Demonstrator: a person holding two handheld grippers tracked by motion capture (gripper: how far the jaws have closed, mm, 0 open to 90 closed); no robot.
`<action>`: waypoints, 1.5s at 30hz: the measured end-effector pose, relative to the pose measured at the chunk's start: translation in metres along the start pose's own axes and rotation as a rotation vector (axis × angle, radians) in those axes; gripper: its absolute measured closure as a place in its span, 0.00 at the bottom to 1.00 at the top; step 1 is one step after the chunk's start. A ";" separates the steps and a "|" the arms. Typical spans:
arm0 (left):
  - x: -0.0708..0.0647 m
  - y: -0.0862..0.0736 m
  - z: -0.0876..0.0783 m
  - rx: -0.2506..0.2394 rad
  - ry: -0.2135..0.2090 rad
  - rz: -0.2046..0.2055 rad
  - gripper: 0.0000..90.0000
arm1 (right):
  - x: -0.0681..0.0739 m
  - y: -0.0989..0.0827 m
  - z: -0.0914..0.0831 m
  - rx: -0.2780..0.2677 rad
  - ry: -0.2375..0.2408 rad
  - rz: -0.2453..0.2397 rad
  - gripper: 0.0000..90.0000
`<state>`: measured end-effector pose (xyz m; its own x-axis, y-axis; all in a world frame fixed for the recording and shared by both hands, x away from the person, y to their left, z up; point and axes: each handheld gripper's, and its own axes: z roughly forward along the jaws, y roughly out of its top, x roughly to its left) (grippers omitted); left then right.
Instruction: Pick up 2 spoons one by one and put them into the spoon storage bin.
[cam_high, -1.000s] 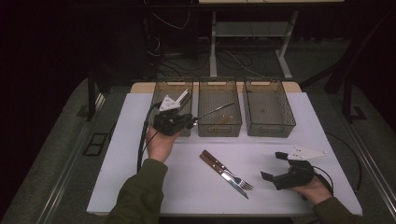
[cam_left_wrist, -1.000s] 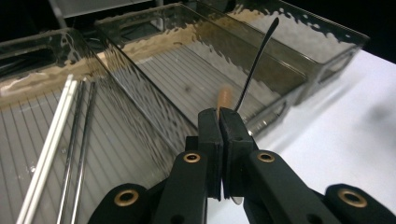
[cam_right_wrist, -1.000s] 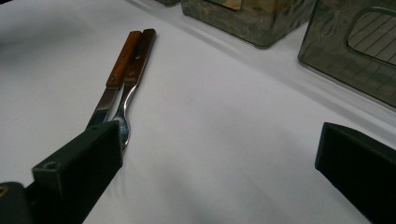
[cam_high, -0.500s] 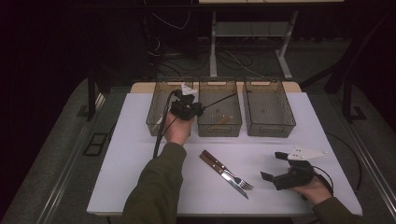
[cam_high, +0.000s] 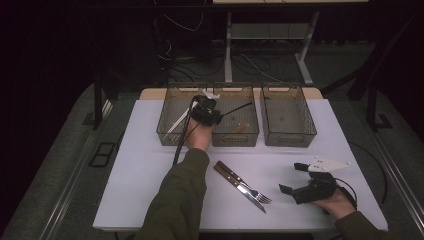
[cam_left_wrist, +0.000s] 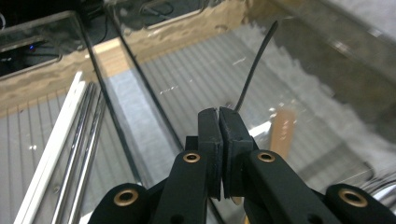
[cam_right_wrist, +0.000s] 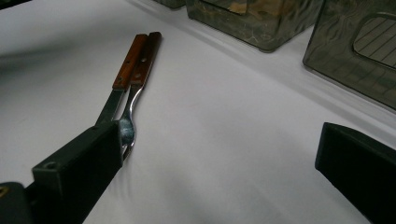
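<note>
We hold our left gripper over the near end of the middle bin of three clear bins at the far side of the white table, its jaws pressed together on the end of a thin black utensil that slants up and to the right above that bin; in the left gripper view the utensil rises from between the closed black pads and crosses the ribbed bin floor, where a pale wooden piece lies just right of the pads. The left bin holds long white and metal sticks, and the right bin stands just beside the middle one. Our right gripper rests low on the table near the right front corner, jaws spread wide with nothing between them. A knife and a fork with wooden handles lie side by side, touching, on the table between our two arms, well apart from the bins; in the right gripper view the fork runs just beside the tip of one open jaw
</note>
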<state>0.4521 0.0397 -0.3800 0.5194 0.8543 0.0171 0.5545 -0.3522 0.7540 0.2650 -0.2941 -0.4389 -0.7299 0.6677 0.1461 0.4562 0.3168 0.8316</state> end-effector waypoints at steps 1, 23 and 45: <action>0.001 -0.001 0.001 0.011 -0.009 0.003 0.98 | 0.000 0.000 0.000 0.000 -0.001 -0.001 0.01; 0.005 -0.019 -0.046 -0.136 -0.217 0.061 0.50 | 0.000 0.000 0.001 0.005 -0.003 -0.001 0.01; 0.005 -0.123 -0.096 -0.132 -0.320 0.181 0.16 | -0.001 -0.001 0.002 0.014 -0.007 0.003 0.01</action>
<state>0.3247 0.1240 -0.4095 0.7893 0.6132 -0.0323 0.3579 -0.4166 0.8357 0.2665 -0.2942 -0.4406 -0.7252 0.6732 0.1449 0.4657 0.3245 0.8233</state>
